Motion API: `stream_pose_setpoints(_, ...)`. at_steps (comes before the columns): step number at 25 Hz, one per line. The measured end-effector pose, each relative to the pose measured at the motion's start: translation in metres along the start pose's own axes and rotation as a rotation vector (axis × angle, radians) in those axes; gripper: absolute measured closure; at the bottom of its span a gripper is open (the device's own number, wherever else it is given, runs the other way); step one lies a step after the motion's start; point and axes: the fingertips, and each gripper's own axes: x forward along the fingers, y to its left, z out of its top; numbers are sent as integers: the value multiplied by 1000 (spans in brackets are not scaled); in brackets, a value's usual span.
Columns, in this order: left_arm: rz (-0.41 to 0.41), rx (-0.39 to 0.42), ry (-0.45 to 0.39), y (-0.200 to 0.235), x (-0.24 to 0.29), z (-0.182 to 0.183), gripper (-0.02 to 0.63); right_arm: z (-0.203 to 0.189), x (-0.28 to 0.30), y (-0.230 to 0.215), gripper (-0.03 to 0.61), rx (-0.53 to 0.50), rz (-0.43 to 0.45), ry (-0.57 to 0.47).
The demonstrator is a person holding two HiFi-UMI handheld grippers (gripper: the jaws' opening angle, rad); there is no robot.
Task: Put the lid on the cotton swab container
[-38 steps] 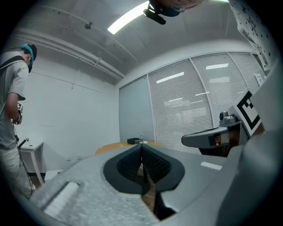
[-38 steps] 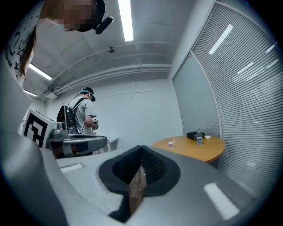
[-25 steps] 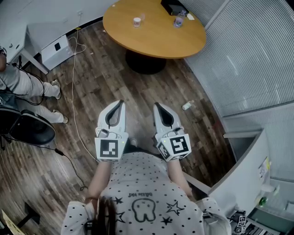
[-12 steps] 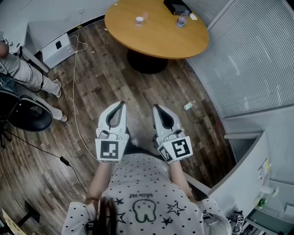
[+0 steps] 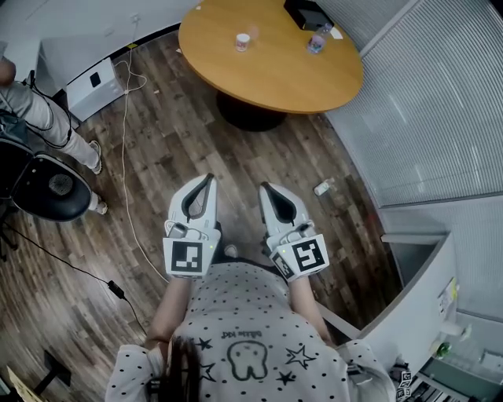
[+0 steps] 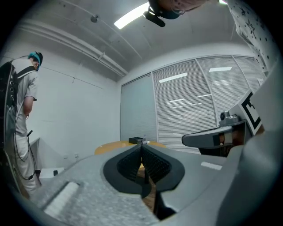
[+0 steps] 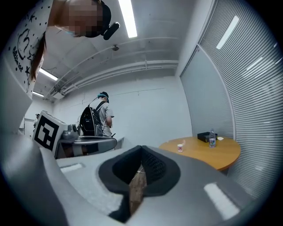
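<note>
The cotton swab container (image 5: 243, 41) is a small white cup far off on the round wooden table (image 5: 267, 71); in the right gripper view the container (image 7: 180, 147) shows a pale clear piece leaning beside it, too small to tell apart. Both grippers are held level over the wooden floor, well short of the table. My left gripper (image 5: 209, 178) is shut and empty, and so is my right gripper (image 5: 262, 187). The left gripper (image 6: 141, 146) points at the table's edge (image 6: 110, 147). The right gripper (image 7: 141, 148) has the table (image 7: 208, 155) to its right.
A water bottle (image 5: 317, 41) and a black box (image 5: 305, 12) stand on the table's far side. A person (image 5: 35, 118), a black chair (image 5: 49, 188) and a white cabinet (image 5: 92, 82) are at the left. A cable (image 5: 126, 157) and a scrap (image 5: 323, 187) lie on the floor. Blinds line the right wall.
I have moved a little toward the table with both grippers, which stay shut side by side. The person at the left has drifted further toward the view's edge.
</note>
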Motion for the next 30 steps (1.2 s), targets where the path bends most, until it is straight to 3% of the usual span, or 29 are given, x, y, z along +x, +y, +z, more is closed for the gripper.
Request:
stream_pose_setpoints(9, -66, -6, -13, 73, 78, 23, 603, 29, 98, -22, 574, -2, -51, -16)
stream_pose_setpoints(17, -114, 25, -10, 115, 122, 17, 603, 37, 151, -41, 574, 3, -115, -22)
stream_pose_setpoints(30, -83, 0, 33, 145, 179, 1, 603, 29, 202, -90, 574, 50, -137, 4)
